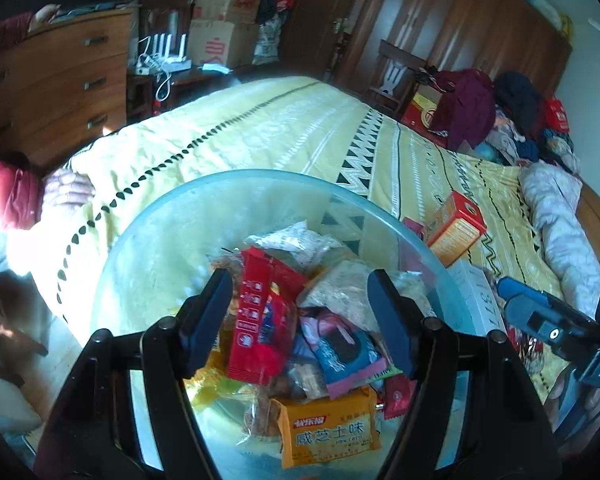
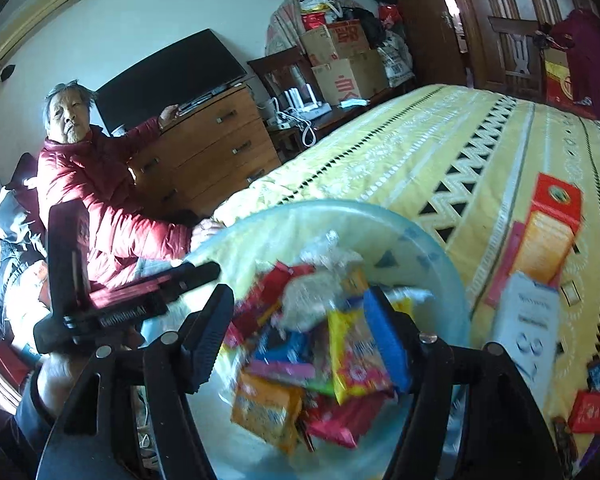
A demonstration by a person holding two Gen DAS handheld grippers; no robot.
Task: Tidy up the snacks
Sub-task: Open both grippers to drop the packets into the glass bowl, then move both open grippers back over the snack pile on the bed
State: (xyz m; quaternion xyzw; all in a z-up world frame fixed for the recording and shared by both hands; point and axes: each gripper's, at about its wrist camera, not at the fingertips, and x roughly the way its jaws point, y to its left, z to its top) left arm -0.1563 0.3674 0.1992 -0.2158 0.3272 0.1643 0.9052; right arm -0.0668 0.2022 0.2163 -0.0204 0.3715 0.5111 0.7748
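1. The left gripper (image 1: pixel 300 320) is hanging over the large clear plastic bowl (image 1: pixel 172 216) at the near edge of the bed, with its jaws standing apart and no pad pressing on anything. A red foil snack packet (image 1: pixel 260 320) is standing between the jaws, nearer the left finger; whether it is touching that finger I cannot tell. Its long axis is running roughly along the line the fingers point.

2. The right gripper (image 2: pixel 300 336) is also poised above the bowl, its jaws spread and gripping nothing. The heap of wrapped snacks (image 2: pixel 320 352) is lying straight below and ahead of it, with a yellow packet (image 2: pixel 356 356) leaning close to its blue-padded right finger. This view is blurred, so contact cannot be judged.

3. The loose snacks not yet gathered are lying on the yellow patterned bedspread (image 2: pixel 440 152), past the bowl's right rim. A white carton with printed numbers (image 2: pixel 528 332) is sitting just beside that rim, and an orange and red box (image 2: pixel 548 232) is lying beyond it, its long axis running away from the bowl.

4. Judging by position, the right hand is nearer those items, so the next reach is probably calling for a swing rightward over the rim.

5. A person in a red padded jacket (image 2: pixel 100 200) is sitting at the far left edge of the bed.
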